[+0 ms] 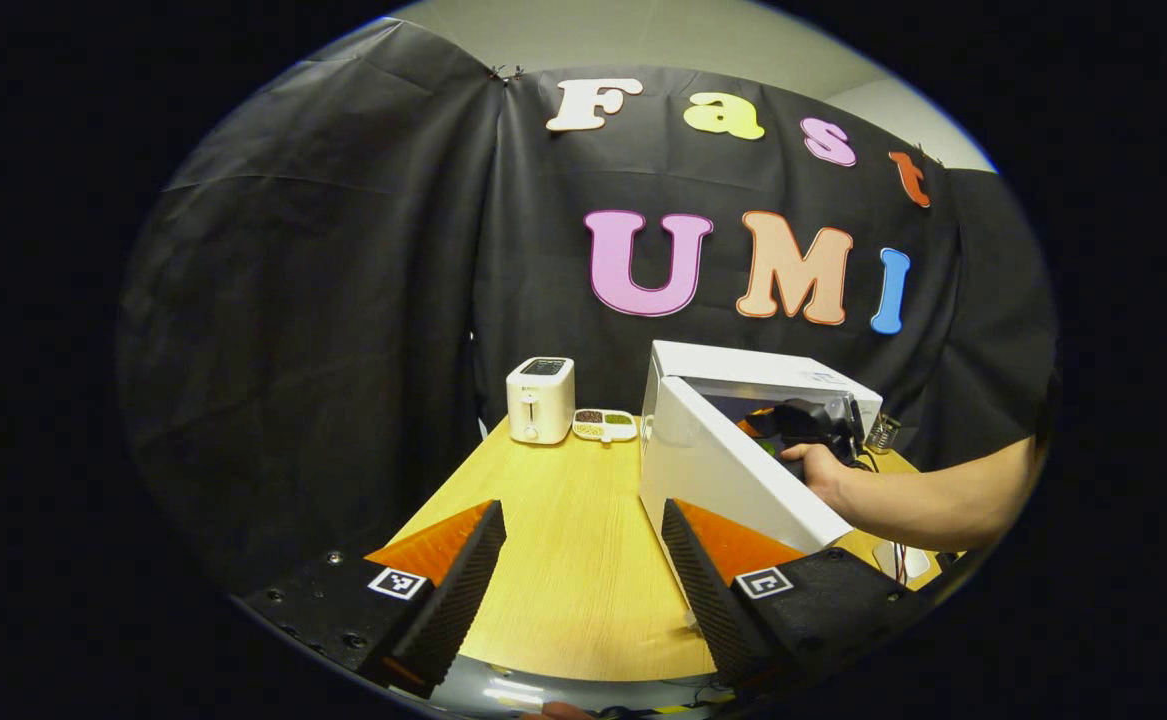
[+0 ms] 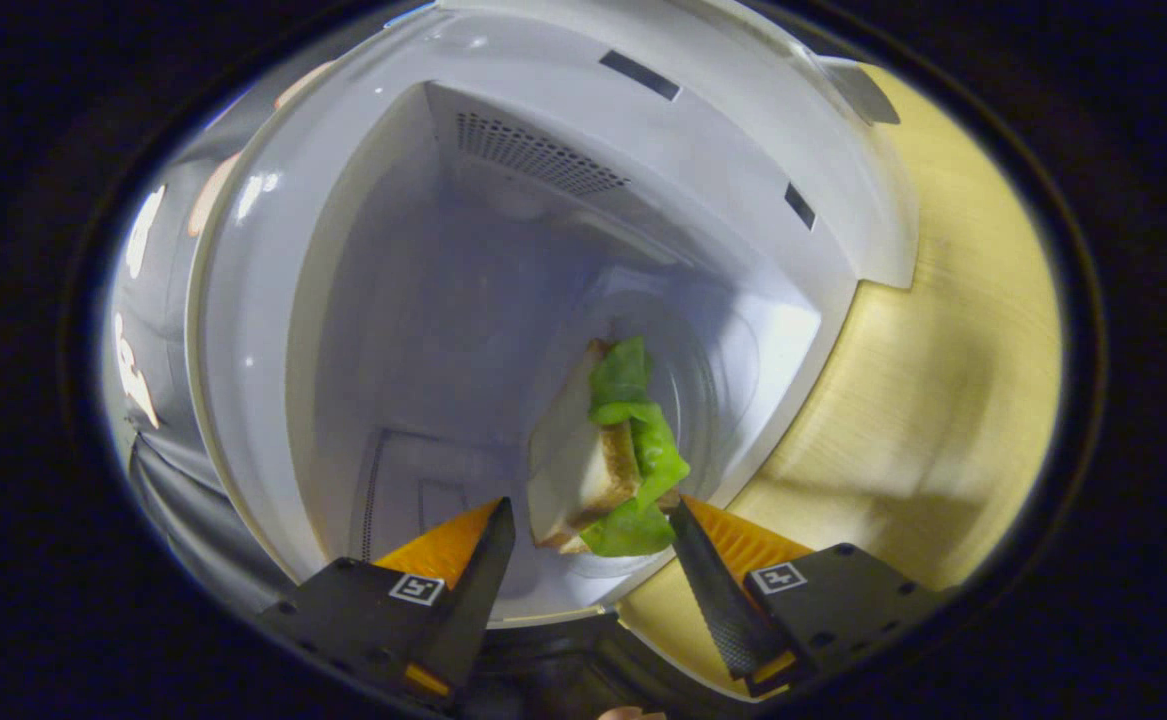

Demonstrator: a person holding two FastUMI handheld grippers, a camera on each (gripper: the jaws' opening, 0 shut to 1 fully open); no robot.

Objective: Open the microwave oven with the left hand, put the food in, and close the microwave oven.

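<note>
The white microwave [image 1: 753, 365] stands on the right of the wooden table [image 1: 563, 540] with its door [image 1: 723, 470] swung open toward me. A hand [image 1: 823, 472] holds the right gripper [image 1: 808, 420] inside the opening. Inside the cavity [image 2: 423, 300] in the right gripper view, a sandwich with green lettuce [image 2: 593, 460] lies on the glass turntable [image 2: 718, 370]. The right gripper [image 2: 591, 512] is open around the sandwich's near end, with a gap at its left finger. My left gripper [image 1: 583, 510] hangs open and holds nothing, over the table in front of the door.
A white toaster [image 1: 540, 400] and a small divided dish [image 1: 604, 424] stand at the table's far edge, left of the microwave. The open door's edge lies close to my left gripper's right finger. Bare tabletop [image 2: 943, 400] lies right of the microwave.
</note>
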